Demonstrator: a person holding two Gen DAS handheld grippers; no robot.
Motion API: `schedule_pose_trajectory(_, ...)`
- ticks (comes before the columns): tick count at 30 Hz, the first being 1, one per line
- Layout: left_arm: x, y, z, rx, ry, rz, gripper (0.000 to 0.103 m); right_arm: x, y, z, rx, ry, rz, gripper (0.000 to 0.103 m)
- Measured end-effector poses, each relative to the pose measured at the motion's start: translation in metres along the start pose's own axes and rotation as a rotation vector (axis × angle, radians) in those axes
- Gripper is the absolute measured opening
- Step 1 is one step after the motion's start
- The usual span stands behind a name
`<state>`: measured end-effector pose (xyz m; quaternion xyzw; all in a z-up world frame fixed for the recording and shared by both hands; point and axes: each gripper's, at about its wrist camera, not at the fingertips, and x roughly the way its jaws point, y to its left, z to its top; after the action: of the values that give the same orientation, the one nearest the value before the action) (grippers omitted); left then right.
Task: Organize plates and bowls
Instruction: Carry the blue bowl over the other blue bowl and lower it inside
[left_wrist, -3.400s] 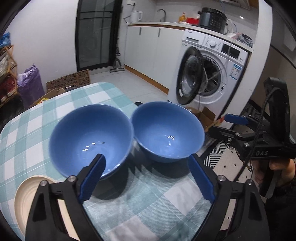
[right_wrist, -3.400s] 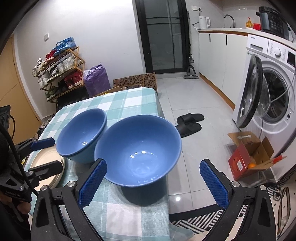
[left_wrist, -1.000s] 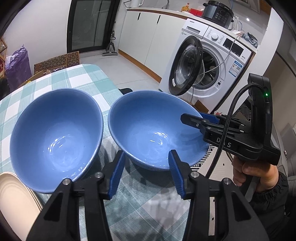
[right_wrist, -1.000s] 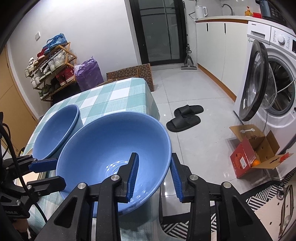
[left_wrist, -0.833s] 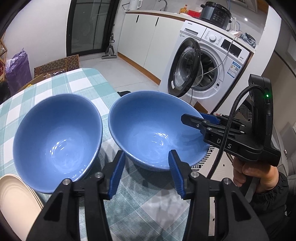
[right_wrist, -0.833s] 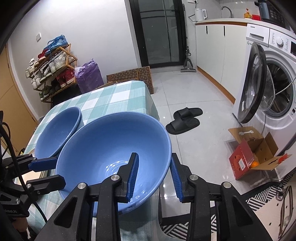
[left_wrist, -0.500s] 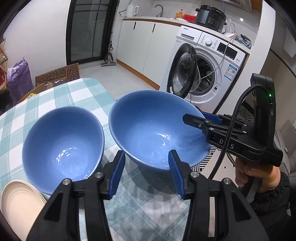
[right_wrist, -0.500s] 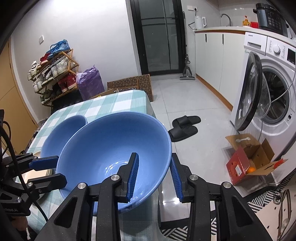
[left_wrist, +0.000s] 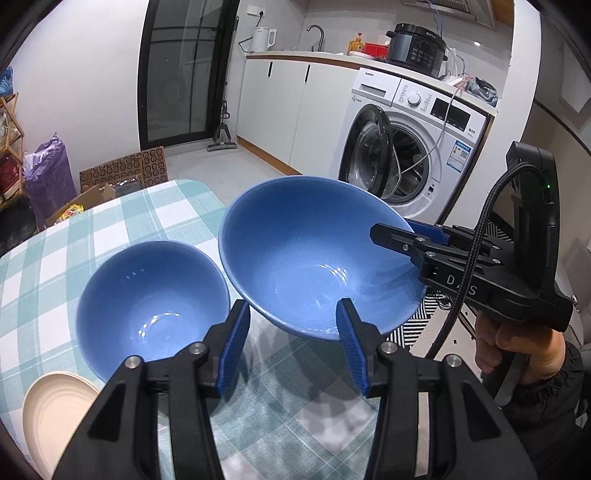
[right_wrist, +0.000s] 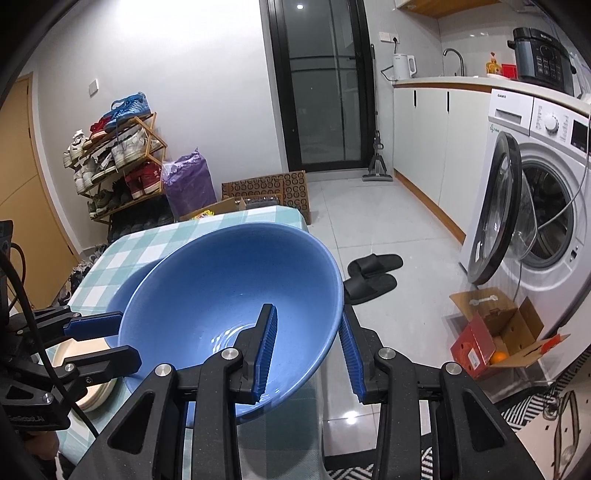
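Note:
Both grippers hold one blue bowl (left_wrist: 303, 258) by its rim, lifted clear above the checked table (left_wrist: 110, 229). My left gripper (left_wrist: 291, 306) is shut on the near rim, one finger inside the bowl and one outside. My right gripper (right_wrist: 308, 312) is shut on the opposite rim of this bowl (right_wrist: 221, 288) in the same way. Each gripper shows in the other's view: right gripper (left_wrist: 391, 229), left gripper (right_wrist: 127, 338). A second blue bowl (left_wrist: 147, 295) rests on the table to the left, below the lifted one. A cream plate (left_wrist: 51, 406) lies at the table's near left corner.
A washing machine (left_wrist: 406, 155) with its door open stands to the right, with a cardboard box (right_wrist: 498, 332) and black slippers (right_wrist: 373, 273) on the floor. A shoe rack (right_wrist: 118, 158) and a purple bag (right_wrist: 188, 181) stand beyond the table. A hand (left_wrist: 517, 347) holds the right gripper.
The held bowl has risen off the table with both grippers. The second bowl and the cream plate now sit lower and smaller in the left wrist view.

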<state>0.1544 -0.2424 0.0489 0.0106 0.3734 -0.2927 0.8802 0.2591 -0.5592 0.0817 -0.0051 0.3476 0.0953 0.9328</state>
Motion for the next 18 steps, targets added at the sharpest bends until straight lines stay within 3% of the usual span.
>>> schedule_pose_trajectory(18,-0.027,0.021,0.007,-0.012,-0.050,0.048,0.048,-0.005,0.032,0.028,-0.044,-0.045,0.033,0.036)
